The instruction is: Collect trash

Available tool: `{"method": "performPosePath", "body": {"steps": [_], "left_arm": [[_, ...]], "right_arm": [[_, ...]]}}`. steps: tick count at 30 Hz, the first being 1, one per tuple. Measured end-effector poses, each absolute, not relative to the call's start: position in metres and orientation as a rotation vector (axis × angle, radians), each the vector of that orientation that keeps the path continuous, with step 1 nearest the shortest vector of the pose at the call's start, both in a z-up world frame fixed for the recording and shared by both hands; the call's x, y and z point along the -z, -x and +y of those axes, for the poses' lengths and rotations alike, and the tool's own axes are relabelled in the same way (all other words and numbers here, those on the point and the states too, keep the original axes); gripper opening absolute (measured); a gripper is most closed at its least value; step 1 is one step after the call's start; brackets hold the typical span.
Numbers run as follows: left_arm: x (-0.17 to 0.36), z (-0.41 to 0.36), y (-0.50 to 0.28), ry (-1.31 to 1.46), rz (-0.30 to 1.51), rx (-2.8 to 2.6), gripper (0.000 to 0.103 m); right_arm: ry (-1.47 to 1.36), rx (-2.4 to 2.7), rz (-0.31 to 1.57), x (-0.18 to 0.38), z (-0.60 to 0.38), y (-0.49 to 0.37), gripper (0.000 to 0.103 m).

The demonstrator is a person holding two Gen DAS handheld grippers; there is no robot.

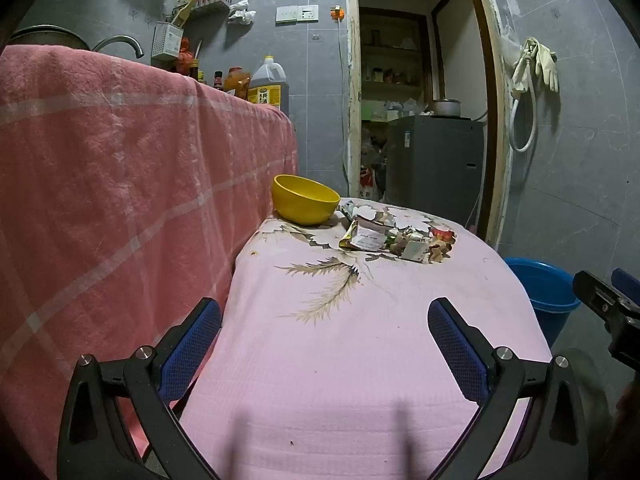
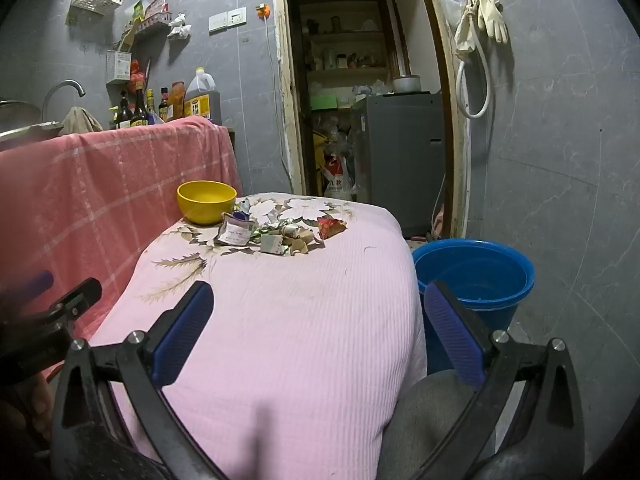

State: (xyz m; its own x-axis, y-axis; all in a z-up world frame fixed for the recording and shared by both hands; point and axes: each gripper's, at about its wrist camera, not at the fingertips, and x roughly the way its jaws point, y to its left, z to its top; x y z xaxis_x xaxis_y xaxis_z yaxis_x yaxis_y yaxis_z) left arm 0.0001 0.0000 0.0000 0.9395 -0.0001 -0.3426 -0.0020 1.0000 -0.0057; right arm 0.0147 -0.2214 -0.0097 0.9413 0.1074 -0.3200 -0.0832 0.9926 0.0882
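A pile of crumpled wrappers and paper scraps [image 1: 394,238] lies at the far end of the pink floral-clothed table [image 1: 340,360], also in the right wrist view [image 2: 276,236]. A yellow bowl [image 1: 304,200] stands just left of the pile, seen too in the right wrist view [image 2: 207,201]. A blue bucket [image 2: 476,276] stands on the floor right of the table, its rim showing in the left wrist view [image 1: 542,290]. My left gripper [image 1: 324,312] is open and empty above the near table. My right gripper [image 2: 318,296] is open and empty over the table's near right edge.
A counter draped in a pink checked towel [image 1: 120,180] rises along the table's left side, with bottles [image 2: 160,108] and a tap [image 1: 120,44] behind. An open doorway [image 2: 360,100] with a grey appliance [image 2: 400,168] lies beyond. Gloves and a hose [image 2: 480,40] hang on the right wall.
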Motion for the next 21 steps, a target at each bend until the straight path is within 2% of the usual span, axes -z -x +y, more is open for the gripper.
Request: {"method": "performPosePath", "body": {"steps": [21], "left_arm": [[-0.0017, -0.0043, 0.0012, 0.002, 0.350, 0.007, 0.102]], "right_arm": [[-0.075, -0.099, 0.326, 0.0095, -0.2206, -0.0151, 0.103]]}}
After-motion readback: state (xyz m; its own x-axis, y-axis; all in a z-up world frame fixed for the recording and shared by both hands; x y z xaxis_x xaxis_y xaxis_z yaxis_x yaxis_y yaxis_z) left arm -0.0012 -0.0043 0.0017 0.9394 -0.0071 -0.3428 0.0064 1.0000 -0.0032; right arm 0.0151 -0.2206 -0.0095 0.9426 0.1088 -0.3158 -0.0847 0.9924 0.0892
